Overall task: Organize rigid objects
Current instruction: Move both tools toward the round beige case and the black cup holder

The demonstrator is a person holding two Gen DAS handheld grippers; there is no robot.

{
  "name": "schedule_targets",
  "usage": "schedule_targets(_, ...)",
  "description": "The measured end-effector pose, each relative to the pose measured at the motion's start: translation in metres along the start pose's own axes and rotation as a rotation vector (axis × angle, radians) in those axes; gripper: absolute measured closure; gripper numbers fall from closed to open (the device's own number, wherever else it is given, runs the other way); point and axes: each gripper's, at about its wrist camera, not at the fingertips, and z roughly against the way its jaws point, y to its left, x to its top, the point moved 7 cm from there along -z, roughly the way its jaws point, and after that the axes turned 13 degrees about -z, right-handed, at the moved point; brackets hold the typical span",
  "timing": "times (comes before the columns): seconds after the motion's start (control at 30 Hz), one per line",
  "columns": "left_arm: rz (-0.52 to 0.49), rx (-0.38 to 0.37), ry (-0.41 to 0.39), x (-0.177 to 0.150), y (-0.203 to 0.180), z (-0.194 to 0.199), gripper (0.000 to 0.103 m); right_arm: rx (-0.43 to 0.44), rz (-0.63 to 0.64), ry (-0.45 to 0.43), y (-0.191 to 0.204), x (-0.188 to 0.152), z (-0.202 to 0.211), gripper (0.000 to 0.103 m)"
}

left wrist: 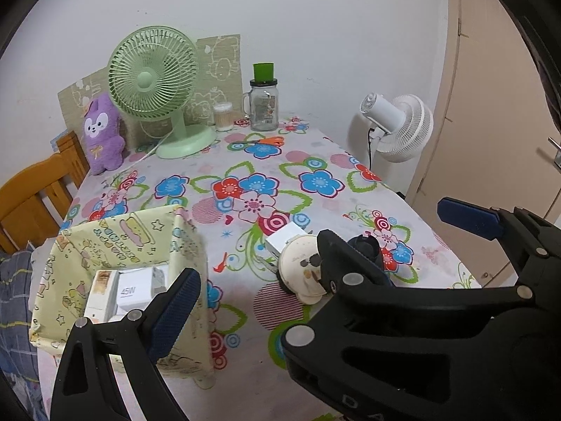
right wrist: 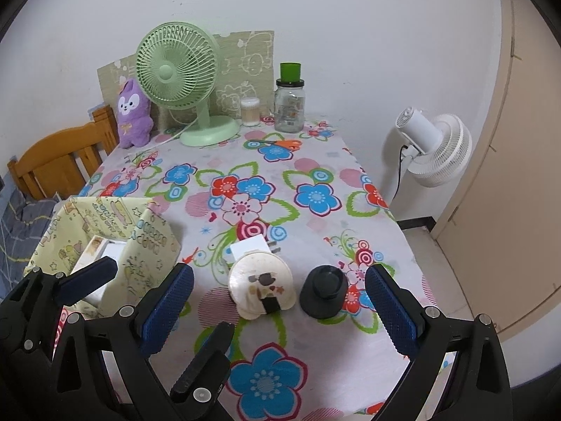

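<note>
Round cream case [right wrist: 261, 283] lies flat at lower centre of the right wrist view, on the flowered tablecloth [right wrist: 315, 161]. White charger [right wrist: 253, 245] touches its upper edge, prongs pointing right. Black round base [right wrist: 324, 291] sits just beside the case on its right, not touching.

Right claw [right wrist: 278, 308]: jaws wide apart, nothing held. Its two blue pads flank the case and the black base from below; no contact visible.

Left claw [left wrist: 317, 273]: jaws wide apart, nothing held. In the left wrist view one blue pad [left wrist: 173, 315] overlaps the near corner of the yellow fabric box [left wrist: 140, 235]; cannot tell whether it touches. The other finger reaches to the right of the frame, and its black body covers part of the cream case [left wrist: 303, 268].

Yellow fabric box stands at the lower left of both views, open at the top, with white boxes [left wrist: 129, 291] inside, one marked 45W.

Far end of the table, upper centre: green fan [right wrist: 182, 80], purple plush toy [right wrist: 132, 114] on its left, cotton swab tub [right wrist: 250, 111], glass jar [right wrist: 289, 108] with a green cup on its lid, orange scissors [right wrist: 280, 143] lying in front of the jar.

Room: white wall behind, wooden chair [right wrist: 56, 165] at left, white standing fan [right wrist: 434, 145] at right beside a beige door [right wrist: 519, 175].
</note>
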Motion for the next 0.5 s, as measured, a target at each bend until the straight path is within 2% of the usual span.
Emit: schedule_targets(0.5, -0.016, 0.003, -0.005, -0.008, -0.025, -0.026, 0.005, 0.011, -0.001, -0.011, -0.03, -0.012, -0.022, 0.003)
